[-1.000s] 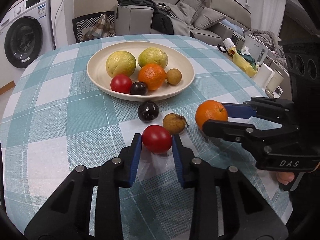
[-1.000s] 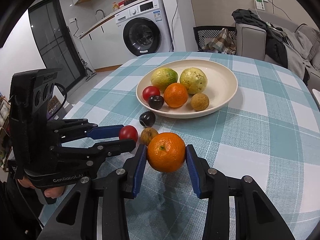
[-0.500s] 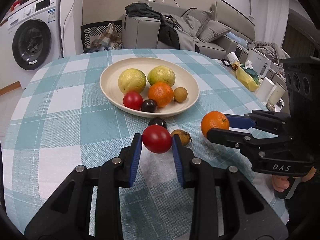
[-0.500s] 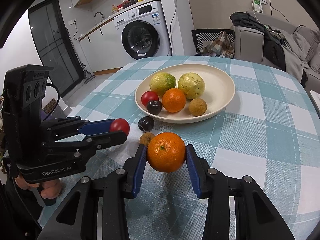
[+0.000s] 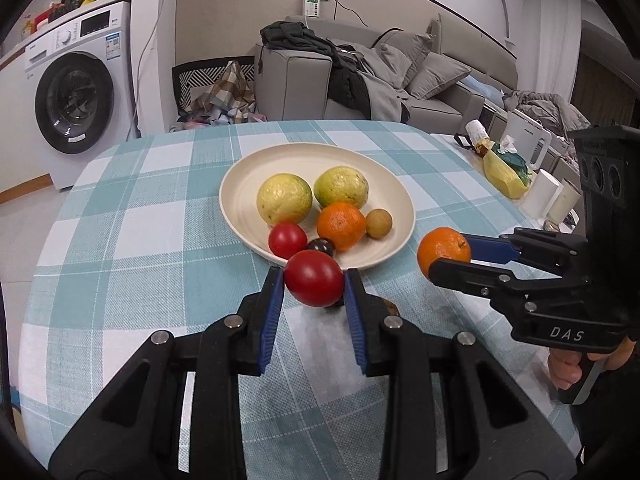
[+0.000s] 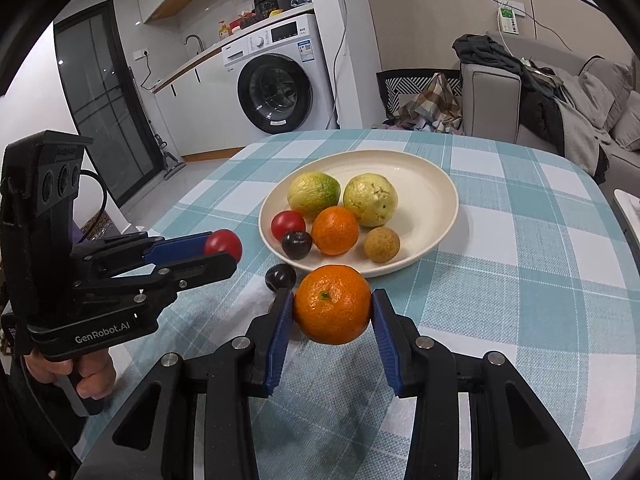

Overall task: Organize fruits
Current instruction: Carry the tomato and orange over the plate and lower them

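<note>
While both tongs hang above the checked table [image 6: 520, 300], each is clamped on a fruit: the left gripper [image 5: 314, 284] pinches a red tomato [image 5: 314, 283] between its blue pads, and the right gripper [image 6: 333, 306] squeezes an orange [image 6: 333, 304] the same way. Both fruits look lifted clear of the cloth, though from here I can't be sure how high.

Straight ahead of both sets of fingers sits the cream plate [image 6: 436, 196], near the tips of the left tongs and just beyond those of the right. It already carries six pieces: two yellow-green guavas [image 6: 370, 200], a second orange [image 6: 335, 230], a second tomato [image 6: 288, 225], a dark plum [image 6: 297, 245] and a small brown longan [image 6: 382, 245].

Two pieces remain on the cloth, short of the plate. Another dark plum [image 6: 280, 277] lies just ahead and to the left of the right tongs' left finger, and a brown fruit [image 5: 390, 307] peeks out beside the right finger of the left tongs, mostly hidden.

By my reckoning the job is well past halfway: six fruits are in, two are in the air on their way, two wait to be fetched. Free room on the plate is toward its far and right side as seen from the right tongs, so the orange would likely fit there.
</note>
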`<action>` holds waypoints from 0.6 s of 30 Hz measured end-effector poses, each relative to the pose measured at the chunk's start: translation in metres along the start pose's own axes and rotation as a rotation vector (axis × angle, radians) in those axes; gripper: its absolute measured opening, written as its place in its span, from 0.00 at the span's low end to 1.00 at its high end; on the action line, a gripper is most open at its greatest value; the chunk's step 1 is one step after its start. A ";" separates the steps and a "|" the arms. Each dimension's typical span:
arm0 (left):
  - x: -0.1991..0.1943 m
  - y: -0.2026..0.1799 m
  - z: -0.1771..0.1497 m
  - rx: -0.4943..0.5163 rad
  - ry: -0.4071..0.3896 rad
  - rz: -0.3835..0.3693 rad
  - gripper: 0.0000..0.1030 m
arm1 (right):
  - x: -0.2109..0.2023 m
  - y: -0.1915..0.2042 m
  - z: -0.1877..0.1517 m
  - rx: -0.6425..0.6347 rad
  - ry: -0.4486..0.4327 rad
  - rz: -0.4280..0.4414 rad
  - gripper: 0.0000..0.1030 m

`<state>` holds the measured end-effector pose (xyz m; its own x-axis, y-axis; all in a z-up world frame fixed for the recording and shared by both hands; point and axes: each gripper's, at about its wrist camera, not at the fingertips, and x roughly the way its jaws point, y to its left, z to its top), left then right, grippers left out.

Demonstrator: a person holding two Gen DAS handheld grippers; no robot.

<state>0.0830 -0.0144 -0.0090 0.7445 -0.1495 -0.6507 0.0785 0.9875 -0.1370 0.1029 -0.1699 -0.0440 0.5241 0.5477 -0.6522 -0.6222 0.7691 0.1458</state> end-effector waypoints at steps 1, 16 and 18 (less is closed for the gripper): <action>0.000 0.001 0.001 -0.004 -0.004 0.004 0.27 | 0.000 -0.001 0.001 0.003 -0.004 -0.001 0.39; 0.009 0.011 0.015 -0.026 -0.021 0.036 0.27 | 0.002 -0.018 0.018 0.040 -0.032 -0.024 0.39; 0.011 0.012 0.017 -0.026 -0.023 0.041 0.27 | 0.003 -0.020 0.020 0.042 -0.034 -0.028 0.39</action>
<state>0.1033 -0.0033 -0.0049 0.7618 -0.1072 -0.6389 0.0307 0.9911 -0.1297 0.1280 -0.1771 -0.0338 0.5611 0.5361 -0.6306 -0.5827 0.7970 0.1590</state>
